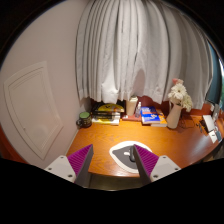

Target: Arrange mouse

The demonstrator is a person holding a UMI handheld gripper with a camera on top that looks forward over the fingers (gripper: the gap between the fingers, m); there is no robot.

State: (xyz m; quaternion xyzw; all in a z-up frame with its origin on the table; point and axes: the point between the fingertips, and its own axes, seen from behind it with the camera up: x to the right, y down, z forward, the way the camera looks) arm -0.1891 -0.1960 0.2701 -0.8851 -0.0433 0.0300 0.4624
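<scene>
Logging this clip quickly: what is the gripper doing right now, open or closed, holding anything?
Gripper: open, holding nothing; the mouse lies on the desk between and just ahead of its fingers.

Tool (112, 160) fingers spread wide, pads (80, 158) well apart; gap between them unobstructed. Just ahead of the gap sits the mouse (131, 154) on its dark mat (126, 152), nothing stacked near it. Orange counter (105, 137) bare between fingers and the back row, so there is a free lane there. Back edge crowded: books (108, 112), a carton (132, 106), blue item (151, 118), plush toy (179, 96) on a box to the right, small device (211, 124) at the far right edge. Curtain (125, 50) closes off the rear. Left of the counter is open floor with a white door (32, 105) beyond.
</scene>
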